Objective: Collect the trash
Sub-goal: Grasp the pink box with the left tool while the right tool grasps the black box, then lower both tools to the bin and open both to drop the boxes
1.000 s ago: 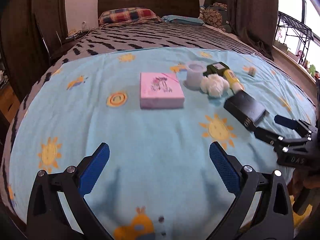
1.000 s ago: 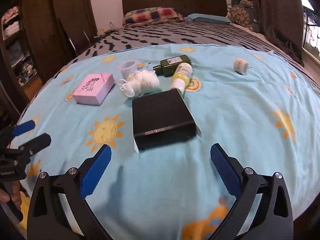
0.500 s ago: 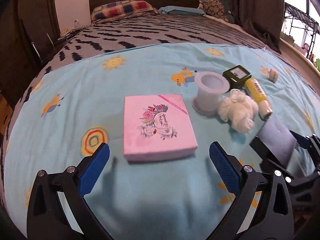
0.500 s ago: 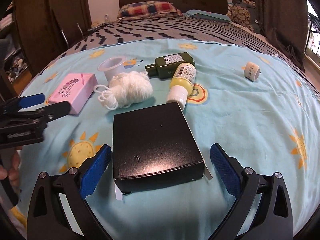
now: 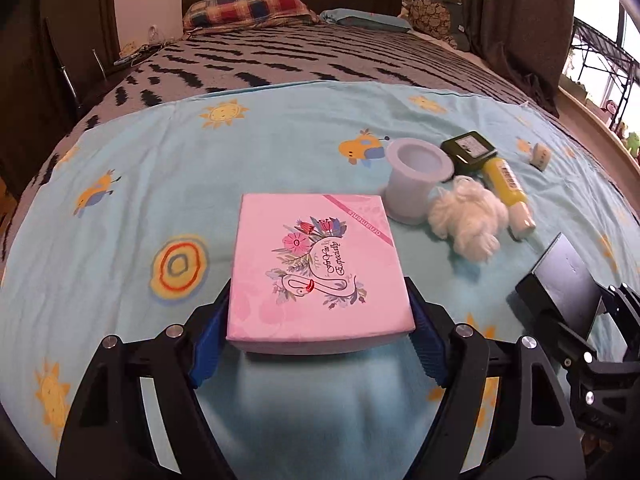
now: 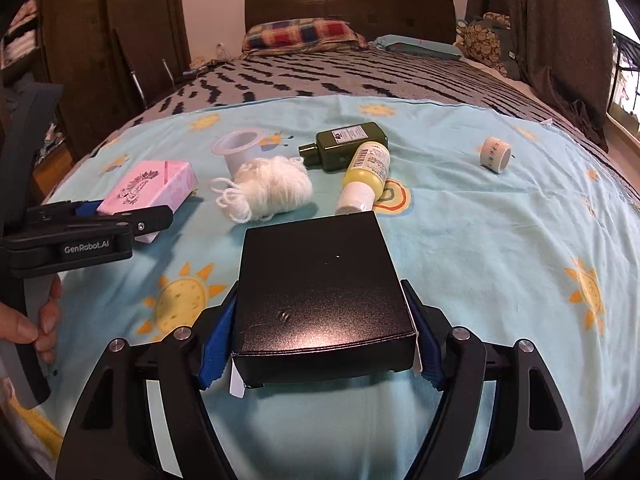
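Note:
A pink box (image 5: pixel 316 268) with a flower print lies on the light blue sheet (image 5: pixel 280 152). My left gripper (image 5: pixel 318 340) has closed on its near end, blue pads against both sides. A black box (image 6: pixel 324 288) lies to the right of it. My right gripper (image 6: pixel 322 344) has closed on its near end the same way. Both boxes rest on the sheet. The pink box (image 6: pixel 148 188) and the left gripper (image 6: pixel 120 216) also show in the right wrist view. The black box (image 5: pixel 564 284) also shows in the left wrist view.
Behind the boxes lie a white plastic cup (image 6: pixel 240 152), a wad of white yarn (image 6: pixel 272 188), a dark green bottle (image 6: pixel 348 148), a yellow bottle (image 6: pixel 366 172) and a small tape roll (image 6: pixel 496 154). A striped blanket (image 6: pixel 340 76) and pillows lie beyond.
Both grippers moved forward over the sheet to their boxes and closed from wide open onto the box sides.

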A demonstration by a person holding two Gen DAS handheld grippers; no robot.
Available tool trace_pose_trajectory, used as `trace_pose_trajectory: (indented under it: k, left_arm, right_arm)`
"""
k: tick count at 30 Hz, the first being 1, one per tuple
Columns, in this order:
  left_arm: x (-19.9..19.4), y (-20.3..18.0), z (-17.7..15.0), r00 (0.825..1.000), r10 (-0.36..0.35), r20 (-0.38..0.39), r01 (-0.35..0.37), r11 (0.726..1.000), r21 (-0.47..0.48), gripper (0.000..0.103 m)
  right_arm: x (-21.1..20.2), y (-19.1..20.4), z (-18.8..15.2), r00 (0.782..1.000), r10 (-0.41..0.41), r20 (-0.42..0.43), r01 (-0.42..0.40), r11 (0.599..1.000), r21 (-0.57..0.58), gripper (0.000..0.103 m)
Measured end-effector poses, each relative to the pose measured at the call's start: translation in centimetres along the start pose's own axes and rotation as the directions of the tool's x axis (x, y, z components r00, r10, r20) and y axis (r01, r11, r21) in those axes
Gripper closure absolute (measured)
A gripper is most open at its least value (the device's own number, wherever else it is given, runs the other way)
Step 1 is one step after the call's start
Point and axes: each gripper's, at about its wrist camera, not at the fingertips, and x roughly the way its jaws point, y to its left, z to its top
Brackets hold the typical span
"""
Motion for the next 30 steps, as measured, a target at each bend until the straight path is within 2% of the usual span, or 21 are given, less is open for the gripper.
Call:
trace_pose_trajectory:
  k: [9, 14, 23, 30]
  left_arm:
    - [-8.4, -2.2, -5.2, 0.996, -0.044, 0.078, 0.041, 0.998, 0.041, 0.029]
    - [-11.6, -3.6, -8.7, 0.993, -0.076, 0.088, 0.071, 0.996, 0.059, 0.029]
    - [-13.7, -5.3, -15.7, 0.987, -0.152, 0.048, 0.150, 0.987, 0.051, 0.029]
    - [-14.1, -7.2, -20.4, 0.977, -0.213, -0.006, 0.213, 0.975, 0.067, 0.029]
  right_arm:
    - [-6.3, 0.0, -2.6, 0.999, 0.011, 0.051, -0.012, 1.000, 0.025, 0.028]
    - [-9.6, 0.0, -5.3, 0.998, 0.019, 0.060, -0.022, 0.999, 0.037, 0.028]
    - [-12.6, 0.0, -11.2, 0.998, 0.060, 0.021, -0.062, 0.995, 0.077, 0.028]
    - [-12.0, -0.4, -15.7, 0.995, 0.072, -0.066, -0.065, 0.992, 0.110, 0.028]
